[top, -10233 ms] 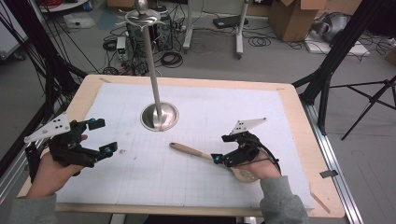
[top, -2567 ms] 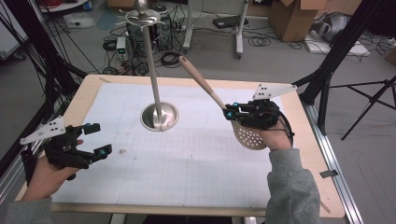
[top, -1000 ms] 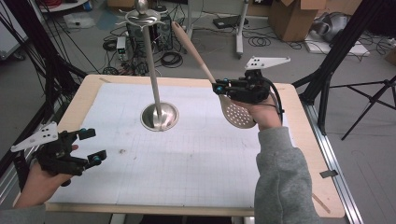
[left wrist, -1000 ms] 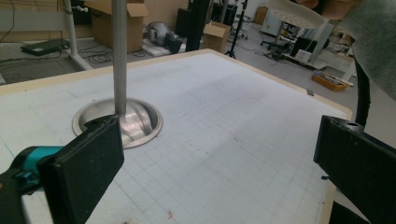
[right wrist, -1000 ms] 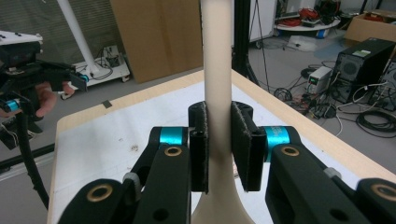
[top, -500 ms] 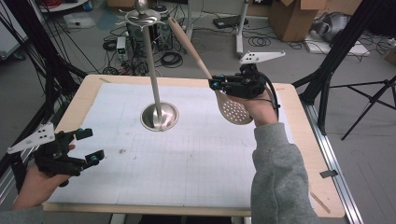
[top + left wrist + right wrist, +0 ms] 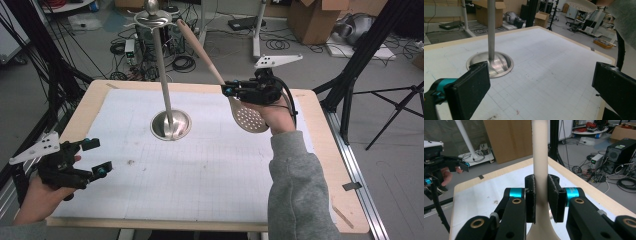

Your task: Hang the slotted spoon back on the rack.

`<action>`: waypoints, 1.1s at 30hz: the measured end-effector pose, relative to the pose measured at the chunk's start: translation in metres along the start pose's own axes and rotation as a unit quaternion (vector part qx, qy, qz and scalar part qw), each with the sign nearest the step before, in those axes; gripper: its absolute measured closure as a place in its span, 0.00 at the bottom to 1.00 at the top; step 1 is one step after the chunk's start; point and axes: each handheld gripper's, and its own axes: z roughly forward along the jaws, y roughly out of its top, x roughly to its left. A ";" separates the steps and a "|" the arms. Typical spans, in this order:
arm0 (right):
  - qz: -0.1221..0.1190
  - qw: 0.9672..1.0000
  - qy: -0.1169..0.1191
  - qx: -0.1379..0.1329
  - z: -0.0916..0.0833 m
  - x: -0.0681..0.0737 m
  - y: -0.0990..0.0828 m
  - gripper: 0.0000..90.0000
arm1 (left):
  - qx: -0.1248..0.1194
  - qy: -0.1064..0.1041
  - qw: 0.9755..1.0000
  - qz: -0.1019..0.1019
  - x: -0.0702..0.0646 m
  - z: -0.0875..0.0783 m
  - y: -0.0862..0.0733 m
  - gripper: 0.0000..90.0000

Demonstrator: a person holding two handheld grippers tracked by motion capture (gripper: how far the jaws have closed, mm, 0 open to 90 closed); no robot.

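right gripper (image 7: 231,91): jaws clamped on slotted wooden spoon (image 7: 248,119) neck, held above table (image 7: 200,200), handle tip near stand (image 7: 163,75) top | left gripper (image 7: 94,157): jaws wide, nothing between, near-left table edge

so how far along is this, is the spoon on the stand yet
Picked up: the right hand-held gripper is shut on the slotted spoon, held above the table. In hand: its handle tip sits near the stand top. Left, probably: hanging it. The left hand-held gripper is open.
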 end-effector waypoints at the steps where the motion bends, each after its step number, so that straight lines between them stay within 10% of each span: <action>1: 0.001 1.000 0.003 0.001 0.000 0.000 0.000 0.87 | 0.000 0.000 1.000 0.000 0.000 0.000 0.000 0.02; 12: 0.000 1.000 0.004 0.009 0.007 0.000 0.000 0.87 | 0.000 -0.031 0.999 0.010 -0.005 0.003 -0.001 0.02; 33: -0.006 1.000 0.009 0.027 0.041 0.002 -0.002 0.87 | 0.012 -0.017 1.000 0.015 -0.008 -0.005 -0.004 0.02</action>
